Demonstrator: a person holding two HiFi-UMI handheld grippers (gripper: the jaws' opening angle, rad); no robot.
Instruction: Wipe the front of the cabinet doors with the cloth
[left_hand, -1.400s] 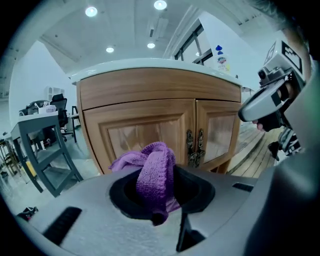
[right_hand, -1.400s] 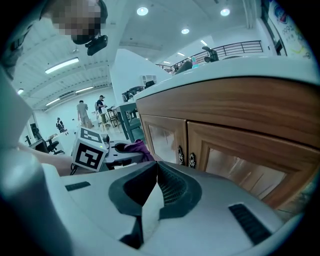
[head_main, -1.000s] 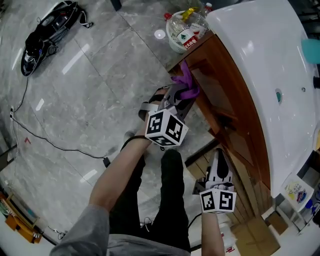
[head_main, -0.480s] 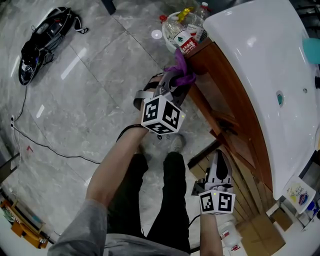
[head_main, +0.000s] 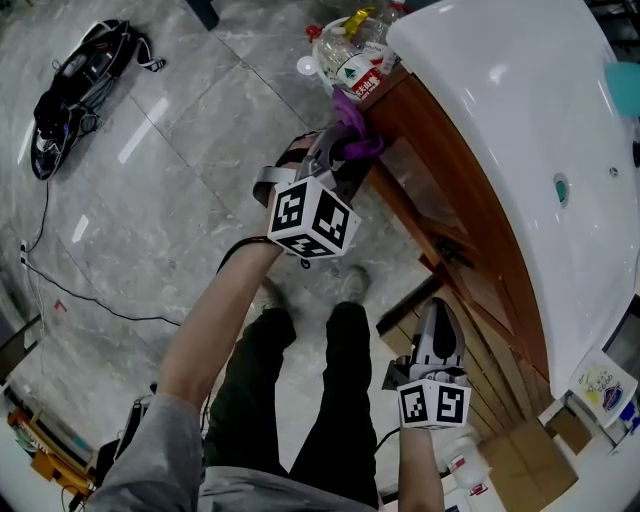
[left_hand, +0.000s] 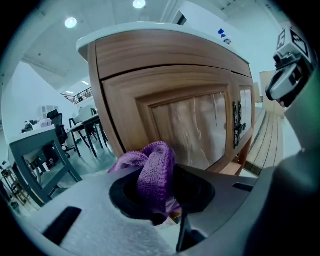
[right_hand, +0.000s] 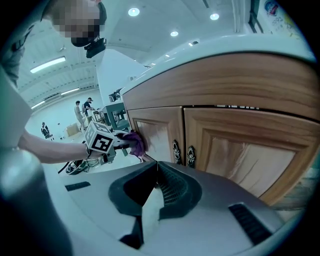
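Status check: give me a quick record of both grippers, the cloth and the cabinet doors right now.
left gripper: shut on cloth, raised near the cabinet top corner
cloth: purple, bunched, at the outer edge of one door; contact unclear
right gripper: shut, empty, low, facing the doors
doors: both closed, handles at the middle seam

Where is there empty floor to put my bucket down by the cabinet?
The grey floor is bare between the black bag and the cabinet. It is crowded by the tub of bottles at the cabinet's far end and by the cardboard boxes near the right gripper.
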